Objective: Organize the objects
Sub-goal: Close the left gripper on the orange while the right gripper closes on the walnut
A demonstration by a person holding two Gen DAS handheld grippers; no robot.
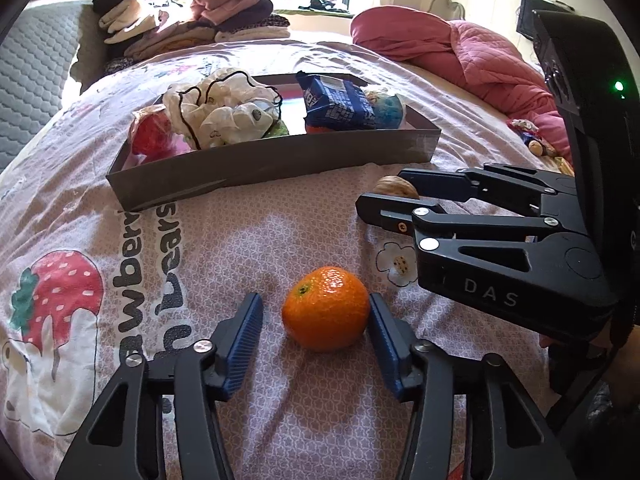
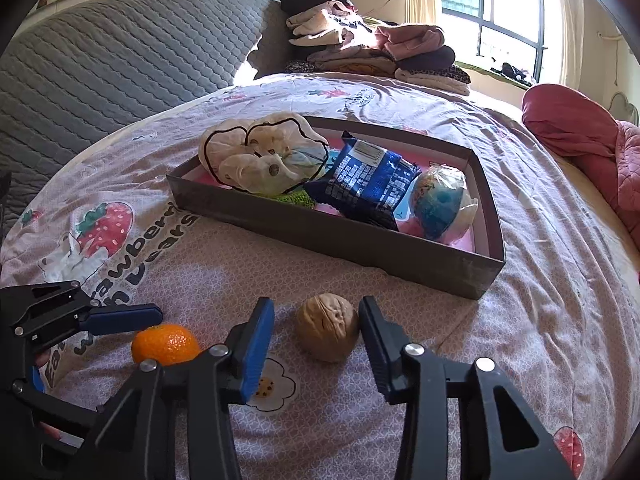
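On a bedsheet point(image 1: 208, 240) printed with strawberries, the left gripper point(image 1: 316, 312) straddles a mandarin point(image 1: 326, 314). Its right pad touches the fruit's side; the left pad stands apart from it, so the jaws are released, not yet pressing from both sides. The mandarin sits squat, its green stem scar facing up and toward ten o'clock, its broader axis running across between the pads.

The right gripper point(image 2: 316, 328) brackets a walnut point(image 2: 328, 327). The right finger touches the shell and a gap shows on the left, so it too is unclamped. The walnut stands with its long axis roughly upright, leaning slightly toward eleven o'clock, its seam facing the camera.

In the right wrist view the mandarin lies at nine o'clock of the walnut, near it, both on the sheet just short of a shallow grey box point(image 2: 360, 248). The box lies at twelve o'clock of the walnut and holds a crumpled pale bag point(image 2: 256, 160), a blue packet point(image 2: 368, 184) and a wrapped blue ball point(image 2: 442, 204).
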